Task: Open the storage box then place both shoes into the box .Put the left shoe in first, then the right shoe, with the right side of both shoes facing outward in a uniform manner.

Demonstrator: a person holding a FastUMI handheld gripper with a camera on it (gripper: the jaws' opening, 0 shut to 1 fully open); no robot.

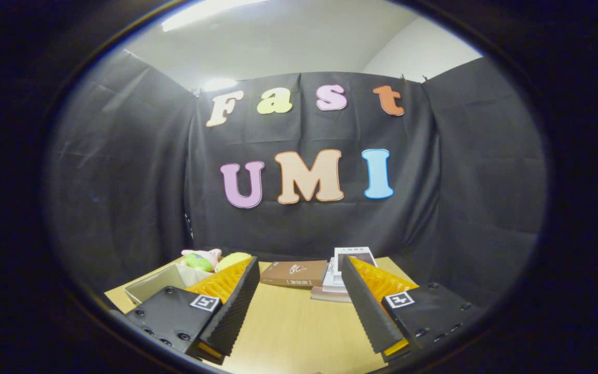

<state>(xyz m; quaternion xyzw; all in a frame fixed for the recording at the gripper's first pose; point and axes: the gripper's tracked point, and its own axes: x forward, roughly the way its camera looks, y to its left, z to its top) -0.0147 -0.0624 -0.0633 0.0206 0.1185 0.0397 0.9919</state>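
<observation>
Fingers spread wide, gripping nothing, above desk; open box lower left; shoe progress can't be judged.

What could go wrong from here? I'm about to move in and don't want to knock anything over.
1. The hand-held gripper is open over bare table, with a brown book and a stack of books just beyond the fingers; pushing straight ahead could shove them.
2. An open box with soft toys behind it sits right beside one finger; swinging that way could bump it.
</observation>
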